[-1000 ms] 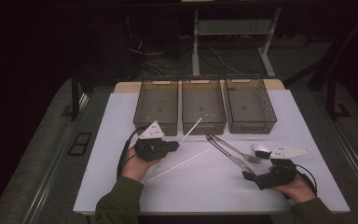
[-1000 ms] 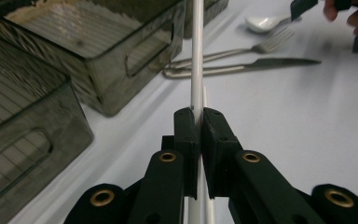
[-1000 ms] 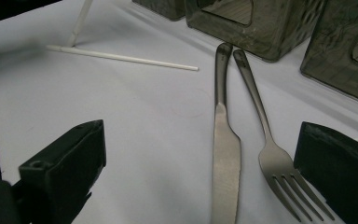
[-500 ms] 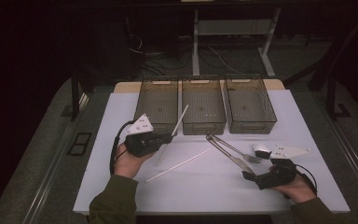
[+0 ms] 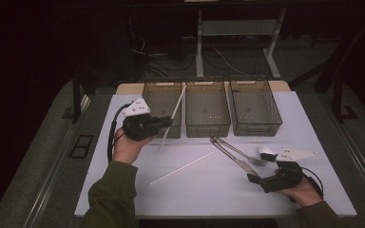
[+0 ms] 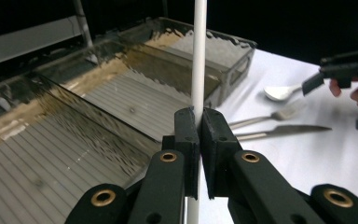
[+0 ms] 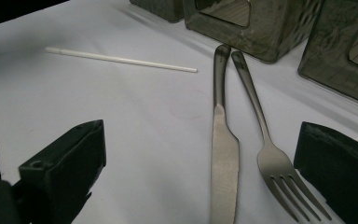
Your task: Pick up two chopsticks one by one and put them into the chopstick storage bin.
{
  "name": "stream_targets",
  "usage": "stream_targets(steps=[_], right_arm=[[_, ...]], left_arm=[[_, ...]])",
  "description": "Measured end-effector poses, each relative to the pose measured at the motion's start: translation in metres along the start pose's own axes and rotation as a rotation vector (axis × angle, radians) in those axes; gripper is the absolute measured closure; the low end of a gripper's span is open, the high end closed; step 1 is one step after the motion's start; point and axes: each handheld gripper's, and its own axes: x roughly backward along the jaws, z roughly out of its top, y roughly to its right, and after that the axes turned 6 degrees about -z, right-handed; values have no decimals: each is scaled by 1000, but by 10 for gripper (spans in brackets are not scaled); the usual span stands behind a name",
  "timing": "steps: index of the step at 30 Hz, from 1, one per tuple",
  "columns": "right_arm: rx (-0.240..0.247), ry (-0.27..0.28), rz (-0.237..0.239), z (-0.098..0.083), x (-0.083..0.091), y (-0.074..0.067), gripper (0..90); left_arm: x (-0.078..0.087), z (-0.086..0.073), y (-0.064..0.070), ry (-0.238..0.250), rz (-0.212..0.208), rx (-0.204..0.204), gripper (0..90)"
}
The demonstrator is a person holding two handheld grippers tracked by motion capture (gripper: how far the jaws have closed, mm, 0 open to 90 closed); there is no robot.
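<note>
Jaws of my left gripper [image 6: 198, 154] are clenching a white stick [image 5: 172, 114], pinching it partway along its length so it is running up past the pads in the left gripper view and slanting over the front wall of the left bin [image 5: 163, 102] in the high view. I am holding that gripper off the table [image 5: 123, 190], near its left edge, in front of the left bin. Beside that bin, the middle bin [image 5: 207, 107] and the right bin [image 5: 255, 105] are sitting in a row along the far edge.

My right gripper [image 7: 200, 177] is resting near the front right corner with its jaws standing wide apart, gripping nothing. Between them, in the right gripper view, a knife [image 7: 223, 154] and a fork [image 7: 275, 163] are lying side by side on the table, handles pointing toward the bins. A spoon [image 5: 266, 152] is lying just beside that gripper. A second white stick [image 5: 180, 168] is lying flat near the middle of the table, well apart from both grippers.
</note>
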Motion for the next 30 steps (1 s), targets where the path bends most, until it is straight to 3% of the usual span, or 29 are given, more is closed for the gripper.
stream_targets(steps=[10,19,25,30], right_arm=[[-9,3,1,0,0,0,23],[-11,6,1,0,1,1,23],[-15,9,2,0,1,1,23],[-17,9,3,0,1,1,23]], left_arm=[[4,29,-26,33,37,-5,848],[0,50,-49,17,94,-21,848],[-8,49,-65,-12,139,2,848],[-14,40,-79,-73,174,28,848]])
